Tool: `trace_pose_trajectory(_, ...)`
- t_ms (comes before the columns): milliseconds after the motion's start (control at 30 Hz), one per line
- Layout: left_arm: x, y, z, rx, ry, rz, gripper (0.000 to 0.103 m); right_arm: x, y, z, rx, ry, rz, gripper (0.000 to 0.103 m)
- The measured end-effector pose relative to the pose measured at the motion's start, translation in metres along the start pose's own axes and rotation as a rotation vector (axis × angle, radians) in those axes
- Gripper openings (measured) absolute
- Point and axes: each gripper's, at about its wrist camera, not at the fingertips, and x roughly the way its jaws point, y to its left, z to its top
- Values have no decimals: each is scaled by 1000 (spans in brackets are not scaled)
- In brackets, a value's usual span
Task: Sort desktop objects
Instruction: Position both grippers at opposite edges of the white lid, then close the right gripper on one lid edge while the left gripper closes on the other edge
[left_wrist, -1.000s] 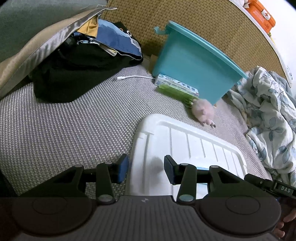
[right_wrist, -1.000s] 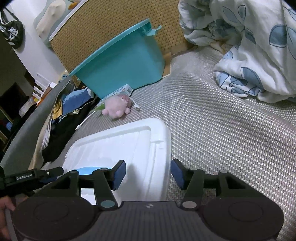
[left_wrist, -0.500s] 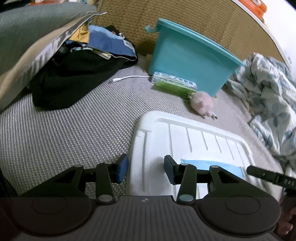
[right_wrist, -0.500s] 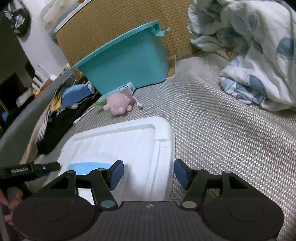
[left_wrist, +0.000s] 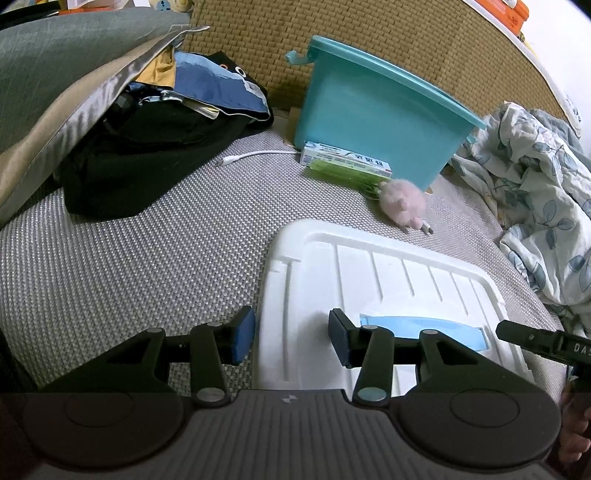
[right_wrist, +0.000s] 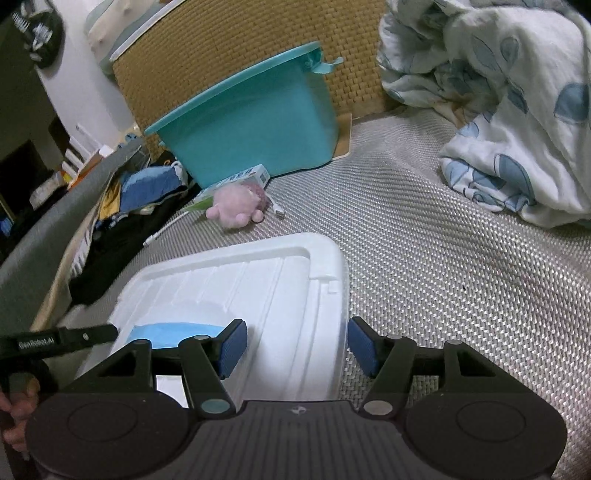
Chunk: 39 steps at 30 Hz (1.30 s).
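Left tongs (left_wrist: 291, 341) are held partly open, gripping nothing. Their jaws straddle the left edge of the white ribbed plastic lid (left_wrist: 373, 280): one pad hangs over the woven grey bed mat (left_wrist: 140, 266), the other over the lid surface, neither pad pressing on it.

Right tongs (right_wrist: 293, 347) stand wide and empty, jaws straddling the lid's (right_wrist: 258, 284) right edge, one pad above the lid, the other just beside its rim over the mat (right_wrist: 443, 258).

A blue face mask (left_wrist: 421, 330) lies flat on the lid's near portion, between the two tongs; in the right wrist view it (right_wrist: 173, 332) sits just left of the inner pad.

Beyond the lid's far edge lies a pink plush toy (left_wrist: 402, 203), with a green packet (left_wrist: 343, 173) and a white carton (left_wrist: 343, 158) touching the foot of a teal plastic tub (left_wrist: 376, 114). The tub stands against the woven rattan headboard (left_wrist: 406, 44). A white cable (left_wrist: 258, 155) runs left of the carton.

At the mat's left side: a heap of dark clothing (left_wrist: 147, 155) under a grey pillow (left_wrist: 66, 74). At the right side: a leaf-printed quilt (left_wrist: 535, 192), bunched.
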Motion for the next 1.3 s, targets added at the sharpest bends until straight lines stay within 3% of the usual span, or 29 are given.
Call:
trace_pose_trajectory(167, 0, 2, 0, -16, 4, -11, 47, 0, -3, 1, 17, 4, 13, 66)
trace_pose_trajectory(333, 0, 4, 0, -29, 6, -19, 47, -1, -23, 6, 158, 12, 90, 65)
trace_pose_trajectory(867, 0, 10, 2, -90, 8, -39, 47, -4, -53, 10, 430, 10, 234, 66)
trace_pose_trajectory(1133, -1, 16, 3, -135, 6, -56, 47, 0, -55, 10, 471, 31, 322, 64)
trace_pose_trajectory(1300, -1, 23, 4, -193, 3, -80, 47, 2, -56, 11, 478, 35, 342, 36)
